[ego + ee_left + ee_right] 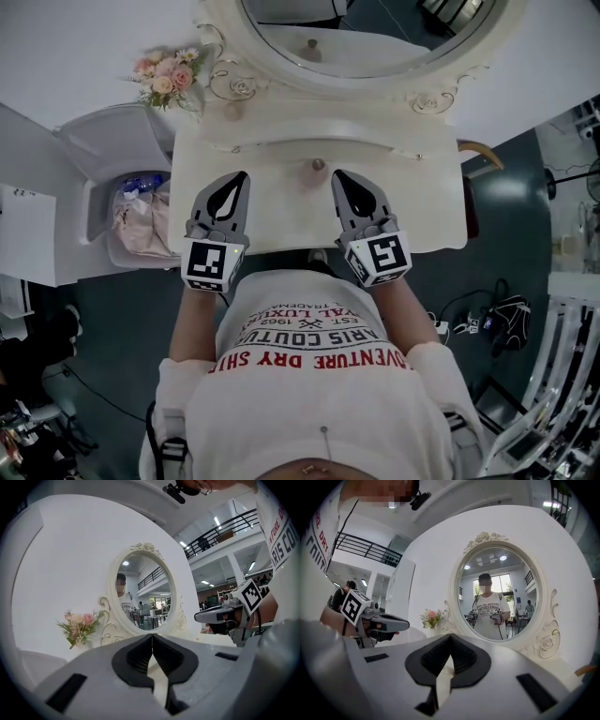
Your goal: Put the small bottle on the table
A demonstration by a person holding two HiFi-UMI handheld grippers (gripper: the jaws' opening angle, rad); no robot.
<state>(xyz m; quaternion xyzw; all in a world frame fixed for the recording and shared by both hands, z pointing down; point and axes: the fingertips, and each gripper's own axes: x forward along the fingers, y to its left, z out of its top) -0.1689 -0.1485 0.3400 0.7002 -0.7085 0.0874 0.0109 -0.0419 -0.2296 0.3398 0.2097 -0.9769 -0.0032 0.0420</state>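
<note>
Over the front of the white dressing table [412, 187] I hold both grippers side by side, pointing at the mirror. The left gripper [242, 177] is shut, its black pads meeting with nothing between them in the left gripper view [152, 637]. The right gripper [336, 174] is shut and empty too, as the right gripper view shows [451, 637]. A small brownish object [318, 165] stands on the table top between the two tips; it is too small to tell what it is. In the bin [98, 220] at the left lie blue-capped items [141, 184] that may be small bottles.
An oval mirror [375, 37] in an ornate white frame rises at the back of the table. A pink flower bunch [169, 77] sits at the back left corner. The bin also holds a pink bag [141, 225]. Cables and gear [502, 314] lie on the dark floor at the right.
</note>
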